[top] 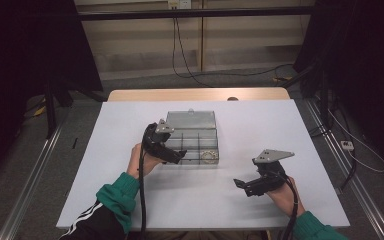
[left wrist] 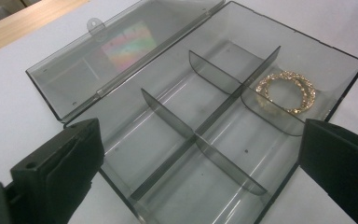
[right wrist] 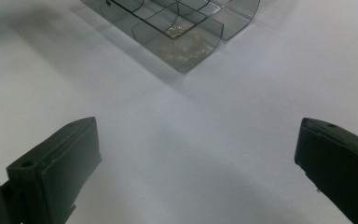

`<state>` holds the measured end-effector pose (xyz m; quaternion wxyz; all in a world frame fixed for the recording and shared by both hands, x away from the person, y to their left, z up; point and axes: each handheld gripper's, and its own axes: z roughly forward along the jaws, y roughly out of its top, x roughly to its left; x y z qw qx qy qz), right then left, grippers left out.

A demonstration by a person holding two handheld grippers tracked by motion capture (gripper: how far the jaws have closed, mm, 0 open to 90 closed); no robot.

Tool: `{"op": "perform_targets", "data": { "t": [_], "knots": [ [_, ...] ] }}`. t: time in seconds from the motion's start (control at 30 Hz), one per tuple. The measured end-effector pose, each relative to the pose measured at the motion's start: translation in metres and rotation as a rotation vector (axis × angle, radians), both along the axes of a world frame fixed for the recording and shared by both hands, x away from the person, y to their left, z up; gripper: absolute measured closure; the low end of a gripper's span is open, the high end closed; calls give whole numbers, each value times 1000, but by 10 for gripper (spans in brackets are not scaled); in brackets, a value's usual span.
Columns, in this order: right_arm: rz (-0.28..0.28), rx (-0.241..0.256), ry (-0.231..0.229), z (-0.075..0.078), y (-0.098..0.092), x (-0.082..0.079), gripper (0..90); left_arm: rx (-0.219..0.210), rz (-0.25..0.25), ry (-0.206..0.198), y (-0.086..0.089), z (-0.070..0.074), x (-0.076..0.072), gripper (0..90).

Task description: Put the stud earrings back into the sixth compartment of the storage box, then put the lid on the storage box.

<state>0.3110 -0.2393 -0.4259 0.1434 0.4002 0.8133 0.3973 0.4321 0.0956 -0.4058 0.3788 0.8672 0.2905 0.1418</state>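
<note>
A clear grey compartment box (top: 192, 145) lies on the white table with its lid (left wrist: 121, 56) folded flat open behind it. A gold glittery bracelet (left wrist: 286, 91) rests in one corner compartment (top: 210, 155); the other compartments look bare. My left gripper (top: 179, 156) hovers at the box's near left edge, open, its jaws straddling the box with nothing held (left wrist: 200, 172). My right gripper (top: 241, 185) is open over bare table to the right of the box, pointing toward the bracelet corner (right wrist: 186, 35).
The white table top (top: 260, 125) has free room around the box. A wooden strip (top: 195, 94) runs along the far edge. Black cables trail from both grippers toward the near edge. Dark curtains and stands flank the table.
</note>
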Motion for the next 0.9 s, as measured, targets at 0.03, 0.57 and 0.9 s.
{"op": "perform_targets", "data": {
  "t": [0.03, 0.57, 0.9],
  "knots": [
    [1, 0, -1, 0, 0, 0, 0, 0, 2, 3, 0, 0, 0, 0],
    [9, -4, -6, 0, 2, 1, 0, 29, 12, 30, -3, -5, 4, 20],
    [11, -2, -5, 0, 1, 2, 0, -14, 34, 28, -2, -8, 7, 171]
  ]
}}
